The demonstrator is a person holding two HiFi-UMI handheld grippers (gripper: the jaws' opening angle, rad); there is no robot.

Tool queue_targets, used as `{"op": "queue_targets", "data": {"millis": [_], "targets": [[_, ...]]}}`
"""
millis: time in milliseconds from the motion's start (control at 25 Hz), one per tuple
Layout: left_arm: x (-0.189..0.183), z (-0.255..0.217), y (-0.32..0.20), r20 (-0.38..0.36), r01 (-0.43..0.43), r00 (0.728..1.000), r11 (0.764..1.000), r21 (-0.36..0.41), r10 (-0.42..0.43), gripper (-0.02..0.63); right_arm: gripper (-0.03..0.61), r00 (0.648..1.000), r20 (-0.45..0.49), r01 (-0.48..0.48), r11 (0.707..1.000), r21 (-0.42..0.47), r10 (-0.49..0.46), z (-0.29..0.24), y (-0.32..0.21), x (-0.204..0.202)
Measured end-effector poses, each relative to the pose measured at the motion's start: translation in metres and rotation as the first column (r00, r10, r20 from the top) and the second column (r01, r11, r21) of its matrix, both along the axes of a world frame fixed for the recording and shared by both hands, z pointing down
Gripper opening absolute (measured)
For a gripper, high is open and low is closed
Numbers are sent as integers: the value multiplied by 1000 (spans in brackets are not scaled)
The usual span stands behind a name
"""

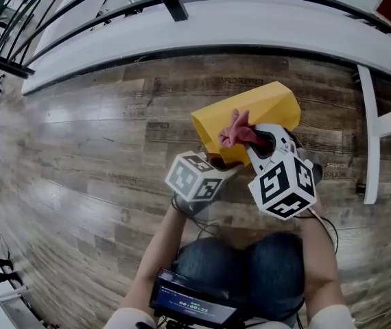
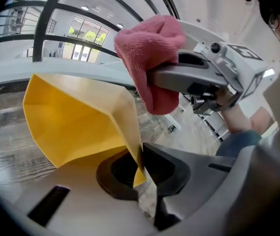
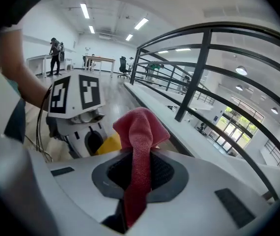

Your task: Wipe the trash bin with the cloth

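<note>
- Bin (image 1: 250,112), yellow and angular, lies tilted over the wood floor (image 1: 79,184), just ahead of the person's knees (image 1: 243,266) and near a white ledge (image 1: 216,26)
- Left gripper (image 2: 140,167) has its jaws closed on a thin edge of the bin's wall, with the yellow sheet pinched between the pads
- Right gripper (image 3: 137,173) clamps a pink cloth (image 3: 139,132), which bunches up beyond the jaws while a strip runs down between them
- Head view shows the cloth at the bin's near rim, just beside the left gripper; whether it touches the bin I cannot tell
</note>
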State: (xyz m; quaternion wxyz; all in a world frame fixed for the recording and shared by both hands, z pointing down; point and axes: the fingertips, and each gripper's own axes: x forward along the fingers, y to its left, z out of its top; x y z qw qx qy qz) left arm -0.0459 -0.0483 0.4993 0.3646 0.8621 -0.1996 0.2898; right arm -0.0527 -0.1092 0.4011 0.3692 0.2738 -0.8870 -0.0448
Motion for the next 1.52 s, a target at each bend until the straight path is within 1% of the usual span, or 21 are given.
{"op": "queue_targets", "data": {"millis": [80, 200, 280, 360, 520, 640, 760, 920, 1080, 1160, 1240, 1320, 1400, 1520], "targets": [[0, -9, -3, 31, -7, 999, 1000, -6, 7, 26, 43, 998, -2, 57, 998, 2, -57, -4, 9, -12], [3, -13, -1, 68, -13, 998, 1000, -1, 13, 25, 44, 994, -28, 107, 994, -1, -107, 3, 20, -23], [4, -10, 3, 80, -17, 997, 1000, 0, 16, 25, 43, 992, -51, 116, 993, -10, -116, 13, 22, -23], [3, -8, 4, 82, -8, 997, 1000, -3, 8, 25, 44, 993, -73, 96, 995, -18, -97, 22, 18, -15], [-1, -8, 7, 57, 21, 998, 1000, -20, -20, 26, 44, 994, -107, -14, 999, -38, 10, 44, -2, 16], [-3, -7, 10, 56, 30, 998, 999, -24, -28, 26, 43, 984, -129, -129, 991, -46, 122, 63, -23, 47], [-4, -5, 12, 69, 26, 997, 999, -20, -25, 26, 43, 959, -152, -247, 968, -51, 237, 80, -39, 81], [-2, -5, 13, 86, 7, 996, 1000, -5, -6, 26, 43, 907, -211, -378, 925, -24, 365, 98, -54, 121], [-1, -4, 14, 98, -6, 995, 1000, 4, 6, 26, 44, 861, -252, -460, 888, -16, 441, 110, -60, 147], [-1, -4, 14, 98, -3, 995, 1000, 4, 3, 26, 44, 847, -258, -481, 877, -1, 464, 108, -62, 153], [-2, -5, 13, 89, 9, 996, 1000, -1, -9, 26, 44, 852, -230, -478, 878, 26, 471, 94, -62, 150], [-2, -7, 12, 67, 28, 997, 1000, -12, -27, 26, 43, 881, -169, -441, 896, 49, 443, 71, -56, 133], [-1, -9, 10, 41, 48, 998, 999, -22, -47, 26, 43, 918, -112, -377, 925, 54, 381, 48, -45, 108], [-3, -11, 7, 22, 77, 997, 997, -32, -76, 28, 43, 962, -82, -256, 964, 69, 261, 25, -27, 66]]}}
